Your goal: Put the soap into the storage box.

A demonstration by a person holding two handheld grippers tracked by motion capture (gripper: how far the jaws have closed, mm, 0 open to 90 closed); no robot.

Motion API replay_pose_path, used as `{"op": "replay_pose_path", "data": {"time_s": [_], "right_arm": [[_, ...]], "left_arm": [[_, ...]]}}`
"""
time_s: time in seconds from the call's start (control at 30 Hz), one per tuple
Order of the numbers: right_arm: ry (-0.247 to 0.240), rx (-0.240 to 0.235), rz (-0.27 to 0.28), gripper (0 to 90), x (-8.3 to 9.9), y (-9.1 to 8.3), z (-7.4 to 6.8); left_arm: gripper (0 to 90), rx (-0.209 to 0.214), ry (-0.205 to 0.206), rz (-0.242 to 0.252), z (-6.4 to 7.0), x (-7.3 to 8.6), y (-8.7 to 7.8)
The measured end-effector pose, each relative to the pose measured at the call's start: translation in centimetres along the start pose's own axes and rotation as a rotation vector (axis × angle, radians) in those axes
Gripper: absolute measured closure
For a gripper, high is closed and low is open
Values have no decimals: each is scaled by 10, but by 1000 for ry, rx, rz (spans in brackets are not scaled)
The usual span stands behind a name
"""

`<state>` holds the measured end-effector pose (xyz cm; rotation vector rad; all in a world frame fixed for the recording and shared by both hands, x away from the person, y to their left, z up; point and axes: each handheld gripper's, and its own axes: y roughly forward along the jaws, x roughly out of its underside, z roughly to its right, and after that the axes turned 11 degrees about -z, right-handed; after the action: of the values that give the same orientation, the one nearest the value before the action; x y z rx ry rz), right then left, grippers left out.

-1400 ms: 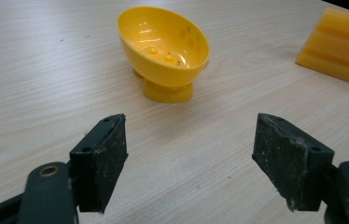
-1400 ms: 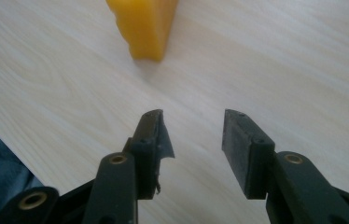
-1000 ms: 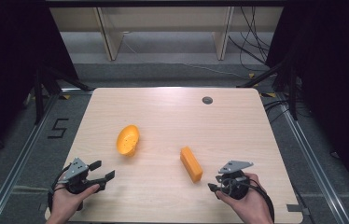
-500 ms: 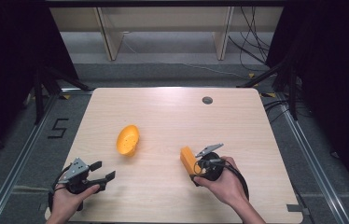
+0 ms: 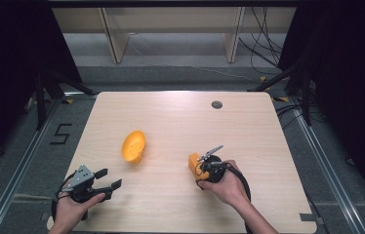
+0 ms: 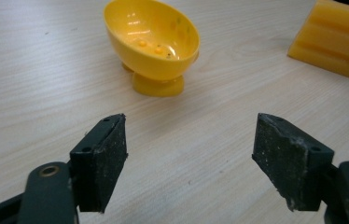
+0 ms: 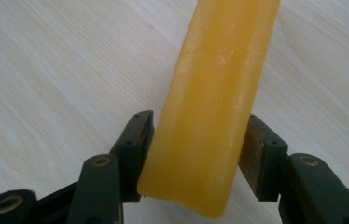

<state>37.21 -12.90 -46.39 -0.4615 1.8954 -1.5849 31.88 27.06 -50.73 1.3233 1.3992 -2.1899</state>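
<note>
Right tongs (image 7: 196,154) clamp yellow block (image 7: 214,102) (left tongs (image 6: 189,163) agape).

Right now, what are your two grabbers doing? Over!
Right gripper shut on yellow block. Left gripper open, holding nothing, near table edge. Yellow bowl tipped on its side, apart from block. Nothing between them.

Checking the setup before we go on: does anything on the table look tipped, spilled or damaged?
The yellow bowl is tipped, leaning on its foot with its mouth facing sideways, and small specks cling inside. Nothing has spilled onto the table. The yellow block sits between the right gripper jaws and looks intact.
</note>
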Motion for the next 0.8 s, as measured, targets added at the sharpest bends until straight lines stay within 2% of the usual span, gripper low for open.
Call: {"op": "replay_pose_path", "data": {"time_s": [0.07, 0.1, 0.17, 0.2, 0.23, 0.27, 0.3, 0.33, 0.37, 0.4, 0.43, 0.5, 0.57, 0.63, 0.67, 0.7, 0.73, 0.77, 0.8], "right_arm": [[-20, 18, -20, 557, -2, -2, 1], [-22, 21, -25, 589, -2, -3, 3], [-36, 37, -33, 611, -2, -4, 6], [-51, 40, -51, 612, -2, -4, 8], [-89, 38, -27, 612, -2, -4, 14], [-104, 31, -17, 613, -2, -4, 18], [-187, 40, -21, 613, -3, -4, 24], [-187, 40, -21, 613, -3, -4, 24], [-226, 34, -21, 614, -3, -4, 27], [-344, 1, -10, 614, -2, -7, 34], [-344, 1, -10, 614, -2, -7, 34], [-453, -107, -11, 615, 0, -12, 40], [-463, -108, -19, 615, 2, -15, 37], [-539, -125, -20, 615, 4, -19, 31], [-566, -144, -14, 615, 4, -21, 28], [-605, -159, -3, 615, 4, -22, 24], [-607, -175, -7, 615, 5, -25, 18], [-612, -174, -12, 615, 5, -27, 12], [-654, -171, 3, 615, 4, -27, 7]], "left_arm": [[252, 6, 15, 18, 0, 0, 0], [253, 6, 37, 26, 0, 0, 1], [254, 6, 29, 24, 1, 0, 2], [253, 2, 49, 11, 1, 0, 1], [254, 4, 53, 9, 2, 0, 1], [254, 12, 48, 16, 2, 0, 2], [256, 25, 49, 16, 3, -1, 3], [258, 25, 49, 16, 3, -1, 3], [258, 36, 53, 7, 4, -1, 3], [270, 61, 63, -6, 5, -2, 4], [270, 84, 92, -25, 7, -4, 3], [280, 157, 172, -55, 12, -10, 3], [280, 210, 223, -79, 22, -16, 4], [280, 269, 279, -77, 33, -24, 7], [279, 297, 289, -83, 39, -27, 10], [279, 321, 317, -91, 45, -31, 13], [279, 337, 342, -91, 51, -34, 17], [279, 364, 396, -92, 56, -39, 21], [279, 383, 386, -106, 64, -41, 24]]}}
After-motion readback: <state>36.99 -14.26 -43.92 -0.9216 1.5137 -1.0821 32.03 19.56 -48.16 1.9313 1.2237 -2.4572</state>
